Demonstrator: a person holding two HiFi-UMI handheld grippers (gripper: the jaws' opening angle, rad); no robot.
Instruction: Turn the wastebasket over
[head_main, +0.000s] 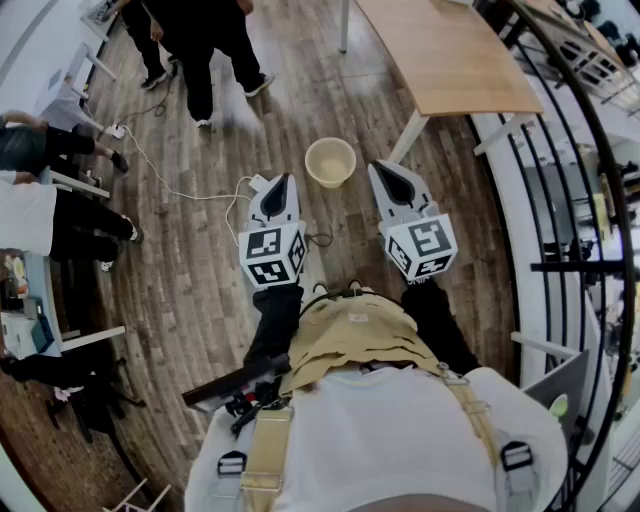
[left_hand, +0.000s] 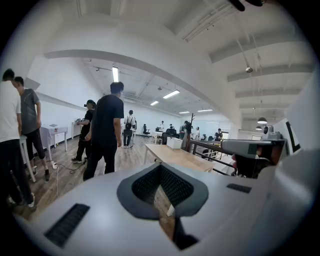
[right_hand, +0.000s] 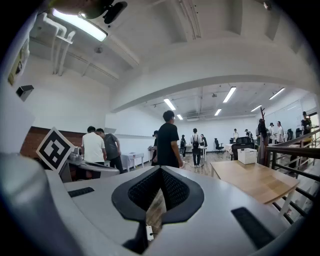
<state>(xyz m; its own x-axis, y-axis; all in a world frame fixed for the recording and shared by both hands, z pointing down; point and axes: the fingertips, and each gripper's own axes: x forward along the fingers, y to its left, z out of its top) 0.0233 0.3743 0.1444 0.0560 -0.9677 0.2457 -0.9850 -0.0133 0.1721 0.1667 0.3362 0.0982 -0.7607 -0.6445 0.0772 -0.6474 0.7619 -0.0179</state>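
The wastebasket (head_main: 330, 161) is a cream round bucket that stands upright on the wooden floor, mouth up and nothing visible inside. In the head view it lies ahead of and between my two grippers, apart from both. My left gripper (head_main: 277, 186) is held just to its left and nearer to me, jaws together with nothing in them. At its right, my right gripper (head_main: 396, 181) is shut and empty too. Both gripper views look level across the room over the closed left gripper (left_hand: 161, 189) and right gripper (right_hand: 157, 192); the wastebasket does not show in them.
A wooden table (head_main: 450, 50) on white legs stands ahead to the right, with a black railing (head_main: 575, 150) beyond it. A white cable (head_main: 170, 185) runs over the floor at the left. People (head_main: 200, 40) stand ahead and at desks on the left.
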